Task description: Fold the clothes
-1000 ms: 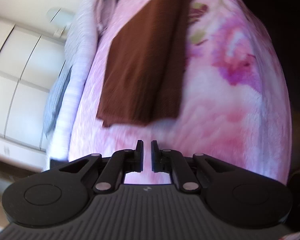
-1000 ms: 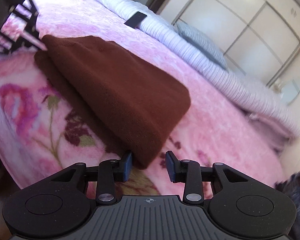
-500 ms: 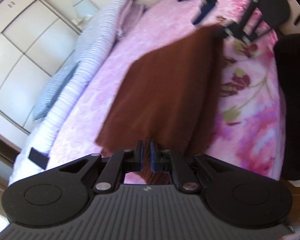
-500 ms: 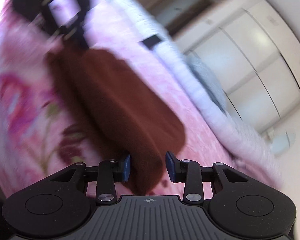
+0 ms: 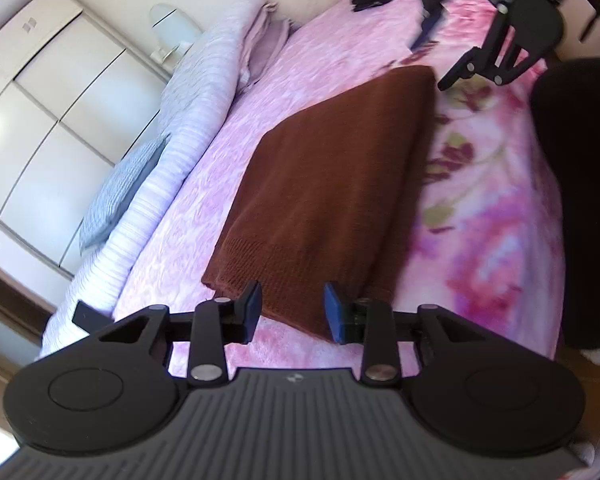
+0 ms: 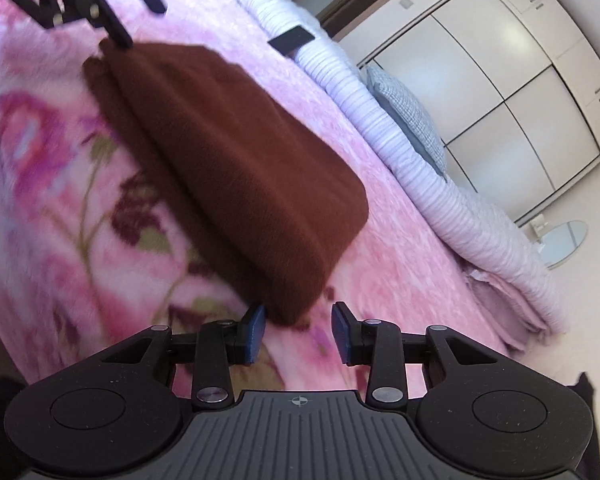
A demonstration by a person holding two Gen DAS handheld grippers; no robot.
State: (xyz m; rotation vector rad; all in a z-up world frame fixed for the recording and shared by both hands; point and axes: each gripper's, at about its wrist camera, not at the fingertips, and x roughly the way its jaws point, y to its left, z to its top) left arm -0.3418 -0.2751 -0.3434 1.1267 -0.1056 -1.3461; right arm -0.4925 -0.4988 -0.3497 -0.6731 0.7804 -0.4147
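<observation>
We see brown knit garment (image 5: 332,184) folded flat on pink floral blanket (image 5: 496,248), lying near blanket's front edge. Our left gripper (image 5: 293,312) spread wide, holding nothing, blue pads flanking garment's ribbed end. Our right gripper (image 6: 298,330) equally wide, empty, just off opposite end. White duvet roll (image 6: 364,108) along far edge.

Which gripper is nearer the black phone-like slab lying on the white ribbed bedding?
Left. The left gripper sits open at the brown garment's end nearest the slab; the right gripper is open at the opposite end, far from it.
</observation>
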